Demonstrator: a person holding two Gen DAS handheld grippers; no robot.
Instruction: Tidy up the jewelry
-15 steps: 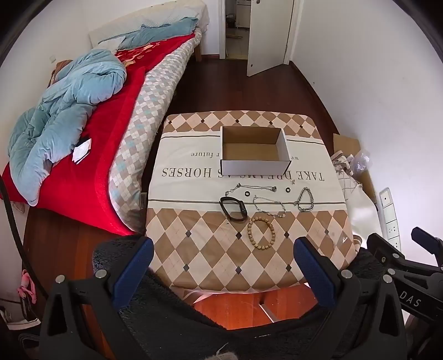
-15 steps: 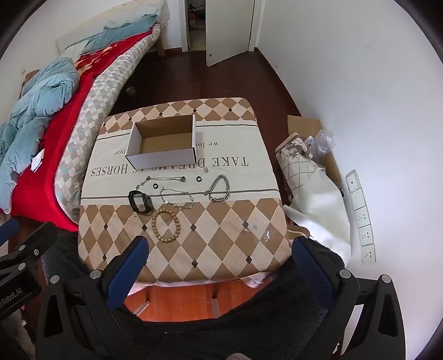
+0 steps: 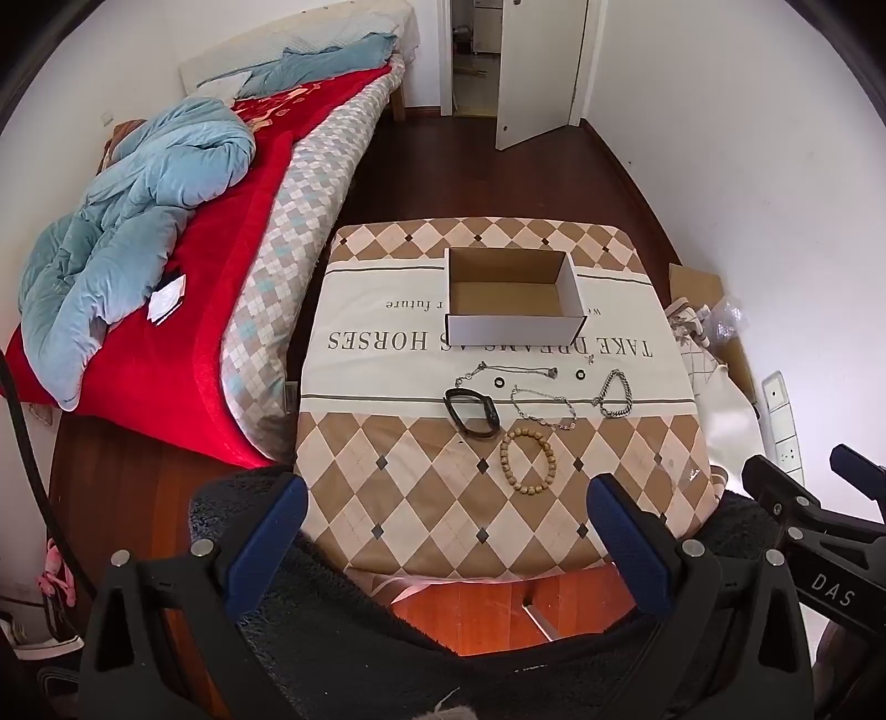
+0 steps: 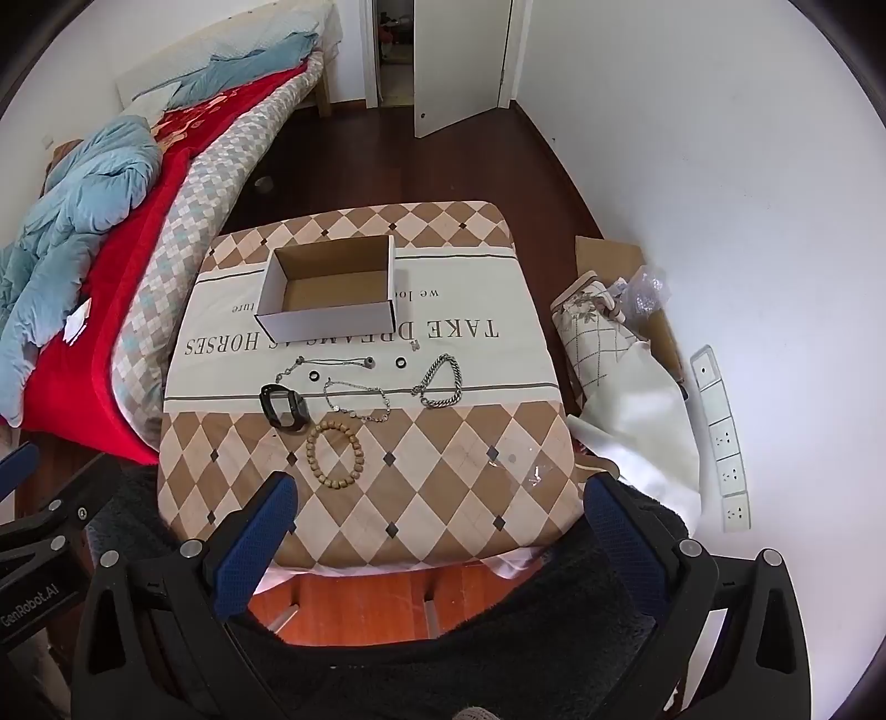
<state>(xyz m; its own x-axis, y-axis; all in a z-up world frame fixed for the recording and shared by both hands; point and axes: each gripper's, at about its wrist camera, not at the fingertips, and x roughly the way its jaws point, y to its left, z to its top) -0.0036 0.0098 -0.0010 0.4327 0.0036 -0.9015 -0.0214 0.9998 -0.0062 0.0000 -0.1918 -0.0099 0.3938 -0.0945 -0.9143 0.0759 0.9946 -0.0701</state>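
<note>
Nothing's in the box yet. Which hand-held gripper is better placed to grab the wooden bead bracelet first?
Probably the right hand-held gripper. Both are open and short of the table. The wooden bead bracelet lies just ahead of its inner finger; from the left hand-held gripper it sits farther off. The box is empty.

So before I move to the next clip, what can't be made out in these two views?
- Printed lettering on the tablecloth: the cardboard box covers the middle of both lines, in both views.
- Two small black rings and the tiny piece by the text: too small to identify.
- Left gripper and right gripper: bodies cut off by the bottom edge.
- Room beyond the doorway: mostly hidden by the door.
</note>
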